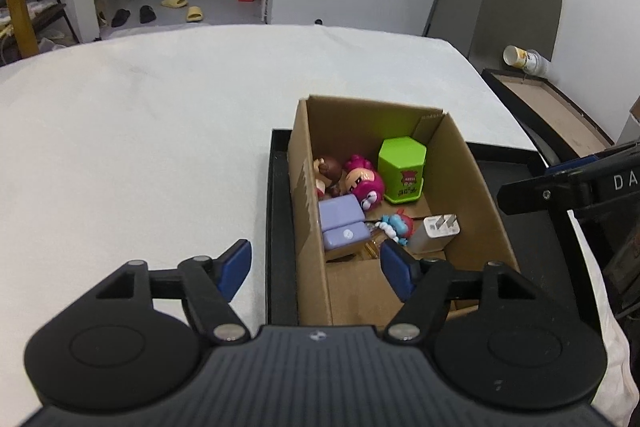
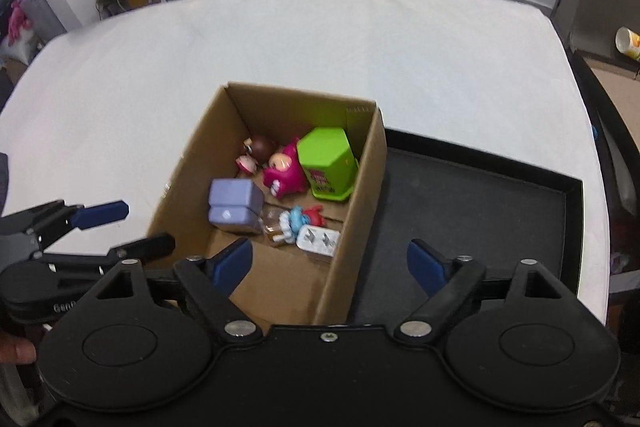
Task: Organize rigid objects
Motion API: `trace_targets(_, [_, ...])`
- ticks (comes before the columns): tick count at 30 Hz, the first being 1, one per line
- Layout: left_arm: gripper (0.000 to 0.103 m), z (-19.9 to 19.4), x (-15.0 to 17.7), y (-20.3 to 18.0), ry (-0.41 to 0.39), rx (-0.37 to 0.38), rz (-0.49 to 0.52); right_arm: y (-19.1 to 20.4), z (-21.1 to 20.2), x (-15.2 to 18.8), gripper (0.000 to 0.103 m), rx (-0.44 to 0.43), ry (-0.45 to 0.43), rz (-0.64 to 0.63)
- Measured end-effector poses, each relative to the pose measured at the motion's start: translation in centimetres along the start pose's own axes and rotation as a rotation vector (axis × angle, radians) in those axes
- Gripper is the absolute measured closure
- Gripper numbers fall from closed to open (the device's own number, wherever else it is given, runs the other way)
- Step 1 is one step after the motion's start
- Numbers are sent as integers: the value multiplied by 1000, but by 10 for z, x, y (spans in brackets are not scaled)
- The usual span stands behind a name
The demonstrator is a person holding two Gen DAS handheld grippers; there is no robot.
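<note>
Both the left gripper (image 1: 316, 269) and right gripper (image 2: 330, 263) hang spread and empty at six o'clock of the cardboard box (image 2: 360, 195), toys inside.

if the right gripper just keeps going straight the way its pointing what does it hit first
Most likely the cardboard box: its near right corner lies between the open right gripper fingers. Depth is unclear, so it might instead pass over the rim onto the white charger inside.
</note>
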State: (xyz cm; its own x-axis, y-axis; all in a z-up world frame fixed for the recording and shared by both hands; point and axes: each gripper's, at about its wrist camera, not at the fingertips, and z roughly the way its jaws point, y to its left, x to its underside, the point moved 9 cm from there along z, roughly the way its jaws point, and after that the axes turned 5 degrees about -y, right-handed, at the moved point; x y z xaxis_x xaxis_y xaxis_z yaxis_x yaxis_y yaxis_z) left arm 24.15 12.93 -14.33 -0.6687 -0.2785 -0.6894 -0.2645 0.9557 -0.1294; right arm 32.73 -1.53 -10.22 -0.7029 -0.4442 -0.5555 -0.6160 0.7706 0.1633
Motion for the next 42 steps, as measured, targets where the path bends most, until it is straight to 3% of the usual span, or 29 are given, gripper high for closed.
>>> trace_targets(10, [33, -49, -20, -8, -60, -39, -4, 4, -28, 0, 11, -39, -36, 43])
trace_targets(17, [32, -78, -25, -17, -51, -39, 4, -2, -50, -2, 4, -50, -58, 87])
trace_targets(22, [7, -93, -32, -23, -24, -30, -34, 0, -75, -16, 0, -44, -102, 92])
trace_targets(25, [1, -108, -41, -27, -40, -39, -44, 6, -92, -24, 0, -49, -123, 98])
trace_targets(42, [1, -192, -49, -47, -134, -24, 0, 7, -182, 1, 0, -3, -179, 215])
